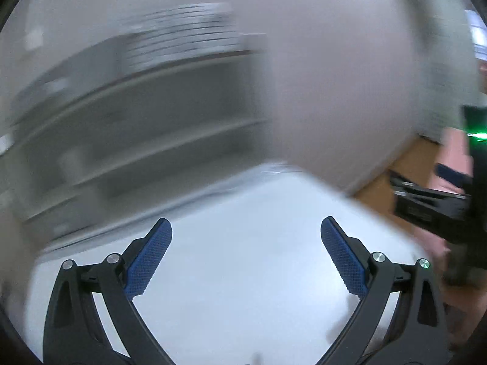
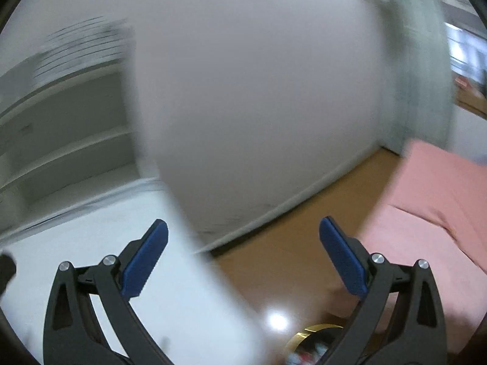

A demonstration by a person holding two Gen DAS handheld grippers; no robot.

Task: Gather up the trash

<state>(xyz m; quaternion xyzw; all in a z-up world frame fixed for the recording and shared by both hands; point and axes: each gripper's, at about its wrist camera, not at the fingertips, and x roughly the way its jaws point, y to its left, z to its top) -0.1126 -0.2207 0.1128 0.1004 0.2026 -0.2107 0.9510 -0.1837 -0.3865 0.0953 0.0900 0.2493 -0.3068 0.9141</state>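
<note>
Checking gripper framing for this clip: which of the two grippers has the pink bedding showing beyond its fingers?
The right gripper: its open jaws frame wood floor and the pink bedding. The left gripper, also open, looks over a white tabletop.

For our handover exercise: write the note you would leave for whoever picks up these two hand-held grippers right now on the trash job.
Left hand-held gripper: open, nothing between its pads, over a white tabletop.
Right hand-held gripper: open, empty, over the table edge and wooden floor.
Trash: none identifiable; both views are badly blurred. A gold-rimmed container with colourful contents sits at the bottom of the right view, possibly the bin.
Done: cannot tell from here.
Left: steady the views, find any trash, carry it to the bin.
</note>
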